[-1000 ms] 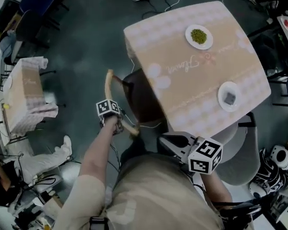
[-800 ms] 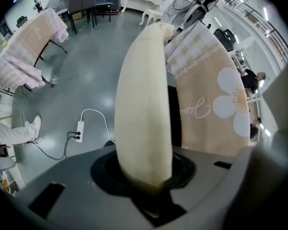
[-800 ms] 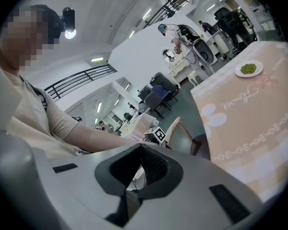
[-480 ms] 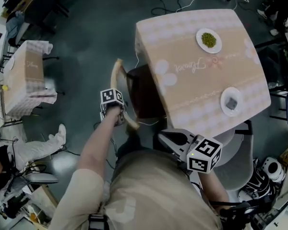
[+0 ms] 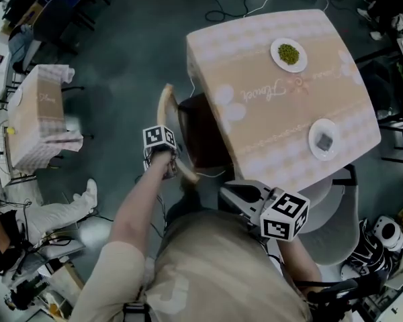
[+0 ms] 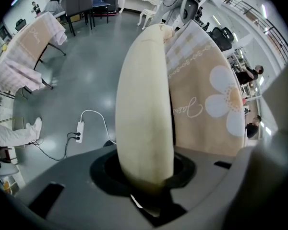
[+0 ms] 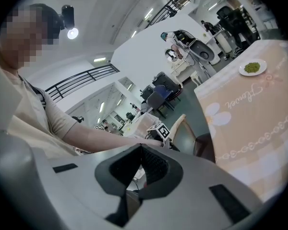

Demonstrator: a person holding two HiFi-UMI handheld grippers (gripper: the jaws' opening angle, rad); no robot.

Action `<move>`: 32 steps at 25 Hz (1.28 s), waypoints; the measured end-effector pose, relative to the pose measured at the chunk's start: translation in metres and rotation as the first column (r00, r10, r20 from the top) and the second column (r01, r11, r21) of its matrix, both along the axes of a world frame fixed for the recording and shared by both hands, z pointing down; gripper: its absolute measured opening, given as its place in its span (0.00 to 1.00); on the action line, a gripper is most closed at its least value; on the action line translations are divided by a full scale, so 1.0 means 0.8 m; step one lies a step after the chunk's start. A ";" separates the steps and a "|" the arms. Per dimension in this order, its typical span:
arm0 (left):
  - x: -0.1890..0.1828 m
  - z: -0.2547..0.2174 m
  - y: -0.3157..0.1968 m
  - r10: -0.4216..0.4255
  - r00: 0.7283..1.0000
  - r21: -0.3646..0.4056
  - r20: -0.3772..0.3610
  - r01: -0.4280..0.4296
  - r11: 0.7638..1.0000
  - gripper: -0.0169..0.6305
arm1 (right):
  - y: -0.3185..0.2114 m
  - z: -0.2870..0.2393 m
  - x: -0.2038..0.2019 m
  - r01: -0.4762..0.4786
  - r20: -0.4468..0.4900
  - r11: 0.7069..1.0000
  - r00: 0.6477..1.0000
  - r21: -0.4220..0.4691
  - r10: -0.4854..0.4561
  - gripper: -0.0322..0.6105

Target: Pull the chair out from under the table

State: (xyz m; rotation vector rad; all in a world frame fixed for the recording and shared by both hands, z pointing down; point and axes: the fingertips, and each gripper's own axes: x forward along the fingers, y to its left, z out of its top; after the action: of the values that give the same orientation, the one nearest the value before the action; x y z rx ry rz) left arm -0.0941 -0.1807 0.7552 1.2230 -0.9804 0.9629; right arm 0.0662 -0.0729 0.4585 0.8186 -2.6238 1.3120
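The chair stands half under the cloth-covered table; its dark seat shows at the table's left edge. Its cream curved back rail sticks out left of the table. My left gripper points steeply down and is shut on that rail near its end. In the left gripper view the rail runs up from between the jaws of the left gripper. My right gripper hangs by my body at the table's near corner, shut and holding nothing. The right gripper faces the chair.
On the table sit a plate of green food and a plate with a grey thing. A second cloth-covered table stands left. A grey office chair is at the right. Cables and a power strip lie on the floor.
The left gripper has risen slightly with the back rail still in its jaws. The right gripper has stayed where it was.
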 end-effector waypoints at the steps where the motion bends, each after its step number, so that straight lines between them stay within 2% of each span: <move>1: 0.003 -0.003 -0.001 -0.001 1.000 0.007 -0.004 0.001 1.000 0.23 | 0.000 0.000 0.001 0.000 0.005 1.000 1.000 -0.005 0.000 0.06; 8: 0.013 -0.009 -0.005 -0.037 0.999 0.037 -0.035 0.038 0.999 0.23 | 0.000 0.001 -0.003 0.032 0.011 0.999 0.999 -0.009 -0.032 0.06; 13: 0.013 -0.011 -0.004 -0.053 0.996 0.040 -0.067 0.056 0.998 0.23 | 0.004 0.001 -0.006 0.055 0.039 0.997 0.998 -0.051 -0.053 0.06; 19: 0.014 -0.008 -0.005 -0.067 0.993 0.047 -0.092 0.072 0.996 0.23 | 0.008 0.006 -0.013 0.087 0.000 0.994 0.996 -0.059 -0.087 0.06; 23: 0.009 -0.011 -0.005 -0.074 0.992 0.045 -0.100 0.079 0.996 0.23 | 0.007 -0.002 -0.030 0.116 -0.021 0.993 0.993 -0.032 -0.117 0.06; 32: 0.004 -0.011 -0.003 -0.097 0.989 0.023 -0.113 0.101 0.995 0.23 | 0.007 -0.004 -0.026 0.088 -0.016 0.996 0.996 -0.028 -0.088 0.06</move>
State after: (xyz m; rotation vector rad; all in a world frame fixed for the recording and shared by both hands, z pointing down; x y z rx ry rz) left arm -0.0906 -0.1830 0.7460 1.2273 -0.9595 0.7965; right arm 0.0456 -0.0669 0.4553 0.6988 -2.5905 1.3099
